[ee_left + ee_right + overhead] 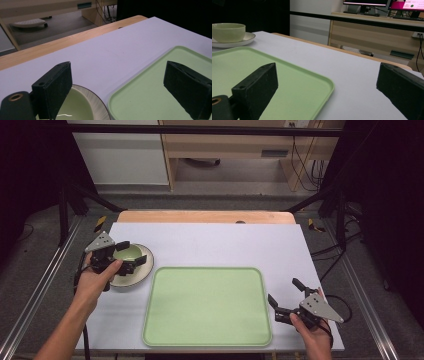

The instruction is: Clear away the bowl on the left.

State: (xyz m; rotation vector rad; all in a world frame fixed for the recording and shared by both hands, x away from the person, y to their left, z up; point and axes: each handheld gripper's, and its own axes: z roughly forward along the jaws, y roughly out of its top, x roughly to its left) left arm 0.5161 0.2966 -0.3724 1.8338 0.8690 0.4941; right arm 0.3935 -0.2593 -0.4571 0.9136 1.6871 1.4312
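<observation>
In the high view, the left gripper [131,255] hovers at centre-left, jaws spread wide over the green bowl [128,253] on its saucer [145,271], probably ready to grasp.

Lower right, the right gripper [285,299] waits gaping and empty beside the tray [207,306].

The left gripper view puts the bowl [75,107] at bottom left; the right gripper view puts it [228,32] upper left. No legible writing anywhere.

Green tray [207,307], white table cover [220,242], monitors [384,2] behind
</observation>
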